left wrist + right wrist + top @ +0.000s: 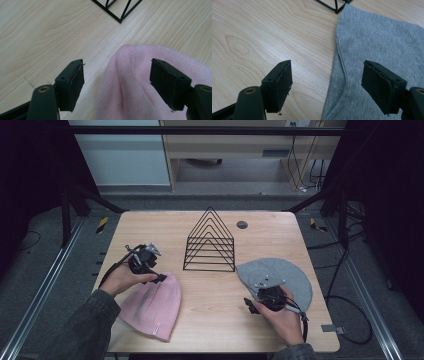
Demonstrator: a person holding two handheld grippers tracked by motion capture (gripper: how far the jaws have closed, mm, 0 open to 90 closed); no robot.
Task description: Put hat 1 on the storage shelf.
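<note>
Step in hand, by the look of it: approach for a grasp, one hat per gripper, nothing held yet.

Nearest, the left gripper [161,278] sits at the crown end of the pink ribbed knit beanie [152,305], which lies flat on the near-left part of the pale wooden counter [210,290]. Its fingers [71,82] stand wide apart, straddling the beanie's rounded tip with no pad pressing on the fabric. The right gripper [248,304] hovers at the near edge of the grey flat jersey beanie [280,275], lying on the near-right of the counter. Its fingers [278,83] are also spread wide, one over bare wood, one over grey cloth, gripping nothing.

Farther back, between the hats, stands the black wire triangular rack [210,242], likely where the hats go.

Next move likely calls for lowering each gripper so one pad slips under the fabric edge, then closing on a pinch of cloth; thin flat jersey may be hard to catch.

View differences: the high view gives the whole layout, both hands, and a small dark round grommet [242,224] at the far side. The left gripper view shows a raised fold in the pink knit [120,75]; the right gripper view shows the grey hat's stitched hem [340,62].
</note>
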